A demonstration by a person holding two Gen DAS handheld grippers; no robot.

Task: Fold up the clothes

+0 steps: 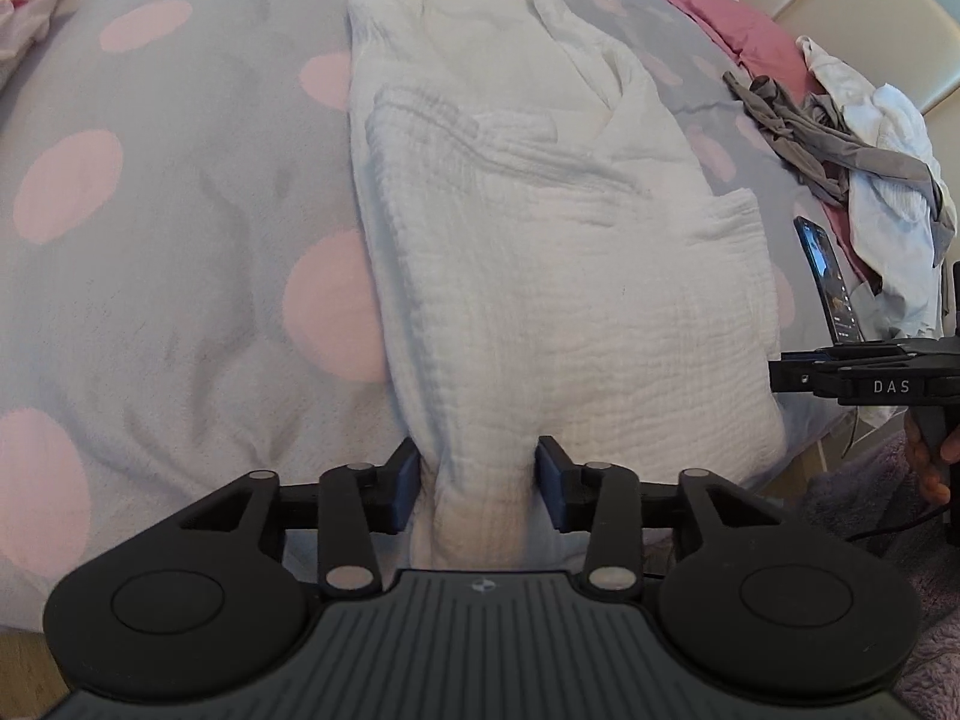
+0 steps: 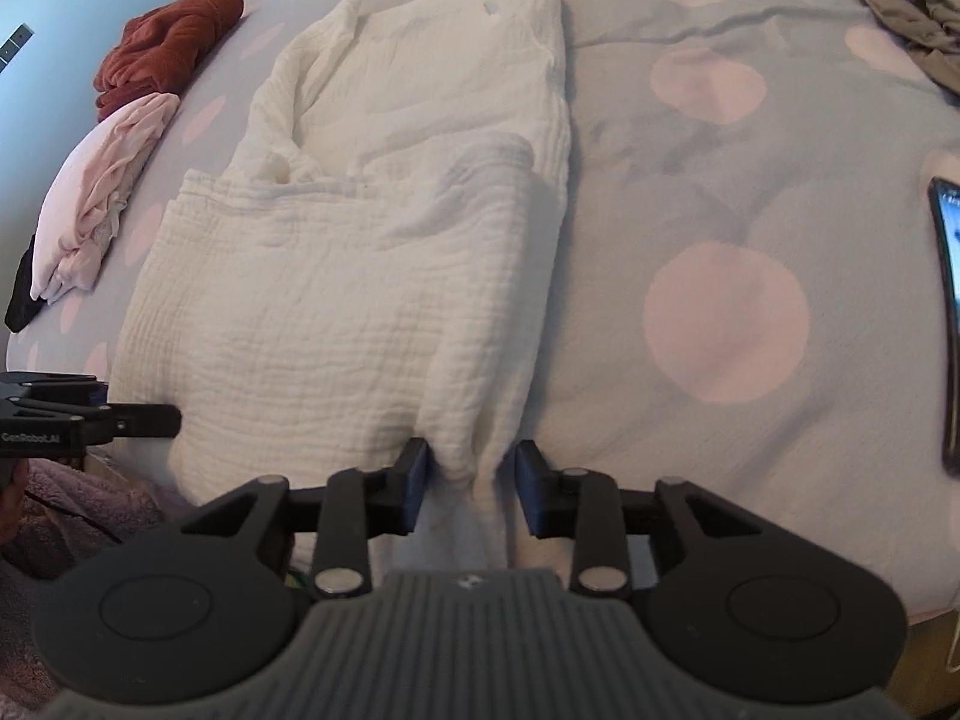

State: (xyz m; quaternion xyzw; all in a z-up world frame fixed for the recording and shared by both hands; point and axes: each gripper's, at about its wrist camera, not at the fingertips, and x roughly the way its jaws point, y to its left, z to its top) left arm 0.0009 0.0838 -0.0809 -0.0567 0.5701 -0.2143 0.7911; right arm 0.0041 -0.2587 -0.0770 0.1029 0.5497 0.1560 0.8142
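A white crinkled garment (image 1: pixel 528 228) lies lengthwise on the bed, its sides folded in, collar at the far end. It also fills the middle of the right wrist view (image 2: pixel 360 276). My left gripper (image 1: pixel 477 480) is shut on the garment's near left hem corner, cloth bunched between the fingers. My right gripper (image 2: pixel 471 477) is shut on the near right hem corner. The right gripper shows side-on at the right edge of the left wrist view (image 1: pixel 780 375); the left gripper shows at the left edge of the right wrist view (image 2: pixel 174 420).
The bed cover (image 1: pixel 180 240) is grey with pink dots. A phone (image 1: pixel 828 276) lies right of the garment, also in the right wrist view (image 2: pixel 948 312). A grey and white clothes heap (image 1: pixel 870 138) lies at the right. Pink (image 2: pixel 102 198) and rust-red (image 2: pixel 168 42) folded clothes sit at the left.
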